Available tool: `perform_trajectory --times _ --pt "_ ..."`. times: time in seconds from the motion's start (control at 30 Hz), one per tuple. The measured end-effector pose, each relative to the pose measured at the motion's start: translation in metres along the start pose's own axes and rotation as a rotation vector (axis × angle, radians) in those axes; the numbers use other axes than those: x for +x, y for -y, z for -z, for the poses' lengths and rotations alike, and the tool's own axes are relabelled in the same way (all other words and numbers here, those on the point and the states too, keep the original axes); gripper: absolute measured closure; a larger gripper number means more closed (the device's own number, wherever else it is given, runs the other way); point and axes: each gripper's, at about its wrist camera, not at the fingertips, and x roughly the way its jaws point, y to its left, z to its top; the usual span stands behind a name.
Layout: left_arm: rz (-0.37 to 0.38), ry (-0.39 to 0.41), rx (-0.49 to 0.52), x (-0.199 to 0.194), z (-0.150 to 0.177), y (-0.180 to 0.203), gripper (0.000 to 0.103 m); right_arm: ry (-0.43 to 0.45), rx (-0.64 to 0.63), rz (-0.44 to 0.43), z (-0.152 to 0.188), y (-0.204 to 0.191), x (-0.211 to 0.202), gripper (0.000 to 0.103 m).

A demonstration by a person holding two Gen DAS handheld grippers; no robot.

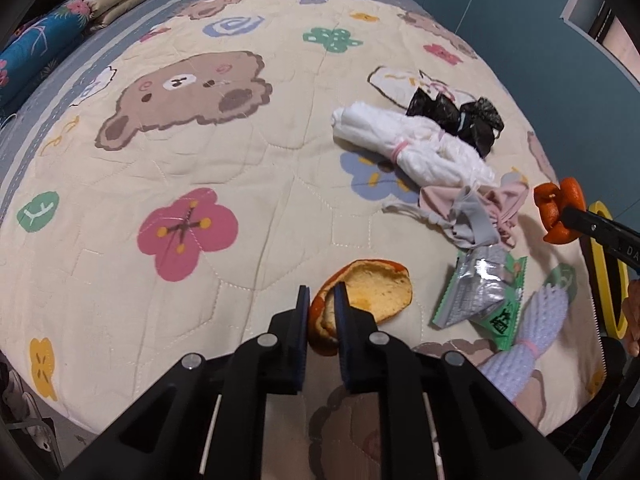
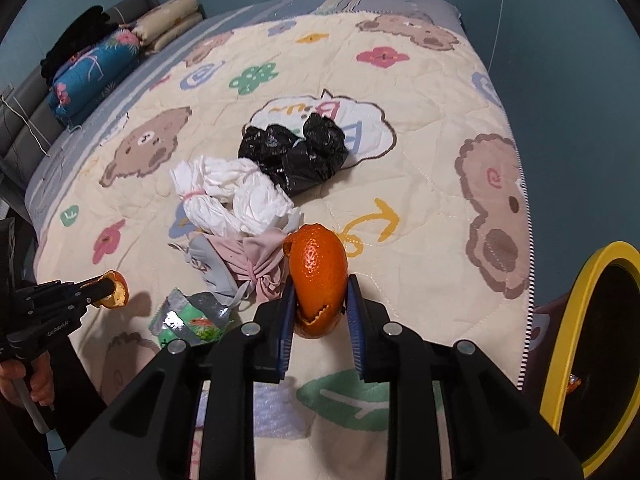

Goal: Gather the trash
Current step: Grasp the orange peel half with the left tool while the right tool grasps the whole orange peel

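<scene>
Two hand-held grippers each lift a piece of orange peel above a bed spread with a cream quilt (image 1: 168,168) printed with bears and flowers. The left gripper (image 1: 322,300) pinches a flattish, cupped peel (image 1: 372,292) by one edge, its blue pads pressed on the rind; the peel's pale inner side faces up and its long axis runs out from the jaws toward the right of that gripper's view, roughly level with the quilt. The right gripper (image 2: 320,296) clamps the lower end of a curled, boat-shaped peel (image 2: 318,272), glossy orange side toward the camera; this piece stands nearly upright, its long axis running straight out along the fingers, its narrower tip pointing away toward the far side of the bed and its torn, jagged end sitting between the jaws.

On the quilt beyond the peels lie a torn silver-and-green snack wrapper (image 1: 480,292), a knot of pink and grey cloth (image 1: 476,212), a bunched white plastic bag (image 2: 232,196) tied with a pink band, and a crumpled black plastic bag (image 2: 296,152). A lilac knobbly bundle (image 1: 528,336) rests near the bed's edge beside the wrapper. A yellow-rimmed bin (image 2: 592,360) stands just off the bed's corner, at the right gripper's side. Folded pillows and a blue floral bolster (image 2: 92,68) are stacked at the head of the bed.
</scene>
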Motion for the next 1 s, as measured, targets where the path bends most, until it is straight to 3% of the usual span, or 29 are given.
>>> perform_trajectory --times 0.63,1.0 --pt "0.005 0.112 -0.036 -0.062 -0.023 0.002 0.091 0.07 0.024 -0.062 0.005 0.015 -0.062 0.08" --pt "0.045 0.194 0.005 -0.111 -0.038 0.034 0.091 0.146 0.069 -0.092 0.001 0.04 -0.111 0.08"
